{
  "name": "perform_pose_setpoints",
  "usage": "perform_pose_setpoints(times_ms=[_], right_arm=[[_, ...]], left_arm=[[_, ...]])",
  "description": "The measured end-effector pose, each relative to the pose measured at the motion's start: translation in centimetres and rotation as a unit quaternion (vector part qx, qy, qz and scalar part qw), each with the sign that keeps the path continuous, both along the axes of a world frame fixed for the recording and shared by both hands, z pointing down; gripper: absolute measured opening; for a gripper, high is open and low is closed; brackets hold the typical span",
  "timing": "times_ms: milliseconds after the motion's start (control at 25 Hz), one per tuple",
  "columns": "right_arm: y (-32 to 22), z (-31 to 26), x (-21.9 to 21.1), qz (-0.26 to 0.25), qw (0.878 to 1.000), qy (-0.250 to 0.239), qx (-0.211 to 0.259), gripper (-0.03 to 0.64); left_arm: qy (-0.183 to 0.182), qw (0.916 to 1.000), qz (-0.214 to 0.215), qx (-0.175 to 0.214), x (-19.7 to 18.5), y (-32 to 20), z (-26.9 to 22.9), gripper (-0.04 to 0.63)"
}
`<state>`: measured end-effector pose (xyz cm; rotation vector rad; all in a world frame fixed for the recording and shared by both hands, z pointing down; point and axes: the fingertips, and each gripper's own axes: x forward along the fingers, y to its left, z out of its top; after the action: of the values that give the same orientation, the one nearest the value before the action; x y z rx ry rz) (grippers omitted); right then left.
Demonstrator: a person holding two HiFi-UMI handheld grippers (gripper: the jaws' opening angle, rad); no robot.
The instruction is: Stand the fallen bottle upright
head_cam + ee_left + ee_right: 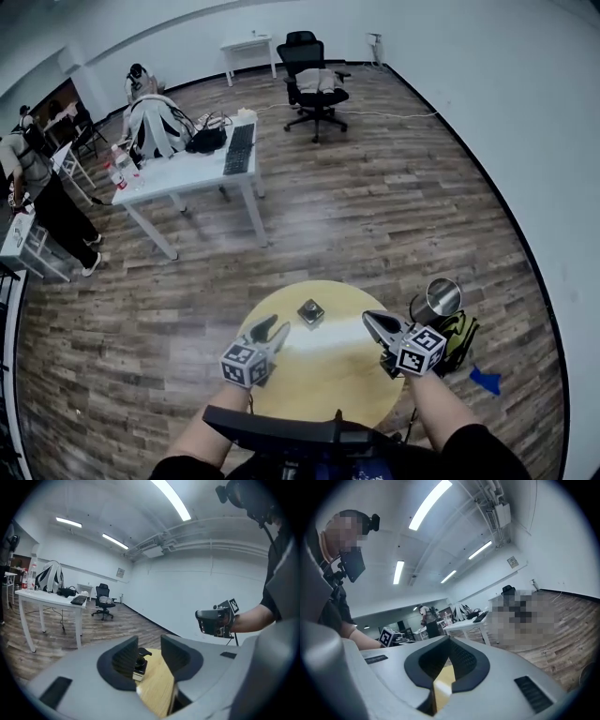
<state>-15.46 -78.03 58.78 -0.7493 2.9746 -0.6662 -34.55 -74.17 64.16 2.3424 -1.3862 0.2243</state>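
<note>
The small dark square bottle, black-capped, stands upright mid-way on the round yellow desk. Our left gripper holds its fingers apart and empty, and our right gripper has its fingers closed on nothing. We judge the bottle light, rigid and slick, best held by its flat sides.

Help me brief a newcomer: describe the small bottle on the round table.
Find the round yellow table in front of the person. The small dark bottle sits alone on its far half; the shiny metal cylinder nearby is larger and stands beside the table.
</note>
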Motion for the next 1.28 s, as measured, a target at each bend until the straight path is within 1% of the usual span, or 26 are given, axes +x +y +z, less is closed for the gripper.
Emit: perform_pose_setpoints(times_ms=[80,280,400,480,560,640,760,920,1000,1280], right_arm=[[0.8,-2.1,-0.4,-0.005,1.000,0.002,0.011,-0.003],[3.2,-7.1,-1.0,-0.014,0.999,0.017,0.040,-0.004],[5.0,-10.2,-1.1,-0.019,0.998,0.006,0.054,-0.005],[6.3,-12.2,-1.1,-0.023,0.998,-0.004,0.063,-0.004],[7.5,-13.7,-1.1,-0.026,0.997,-0.005,0.070,-0.005],[8.0,-14.4,-1.2,-0.028,0.997,0.005,0.076,-0.005],[8.3,-14.9,-1.3,-0.025,0.996,0.023,0.078,-0.006],[9.1,-15.5,-1.3,-0.024,0.995,0.033,0.087,-0.008],[9.4,-15.8,-0.8,-0.022,0.995,0.030,0.089,-0.008],[10.2,-16.0,-0.5,-0.022,0.995,0.030,0.093,-0.008]], left_arm=[[0.014,0.9998,-0.005,0.017,-0.3,1.7,-2.5,0.122],[0.038,0.9968,-0.020,0.068,-1.1,5.4,-9.3,0.055],[0.048,0.9942,-0.031,0.091,-1.7,7.4,-12.9,0.005],[0.055,0.9924,-0.034,0.104,-1.7,8.8,-14.9,0.005],[0.070,0.9903,-0.033,0.115,-1.8,10.1,-16.7,0.005],[0.081,0.9882,-0.032,0.126,-1.9,11.0,-18.2,0.005],[0.083,0.9866,-0.029,0.138,-2.0,11.6,-19.7,0.005],[0.082,0.9868,-0.018,0.138,-1.6,12.8,-20.5,0.005],[0.082,0.9869,-0.013,0.138,-1.0,13.5,-20.5,0.006],[0.079,0.9867,-0.010,0.142,-0.6,14.5,-21.1,0.006]])
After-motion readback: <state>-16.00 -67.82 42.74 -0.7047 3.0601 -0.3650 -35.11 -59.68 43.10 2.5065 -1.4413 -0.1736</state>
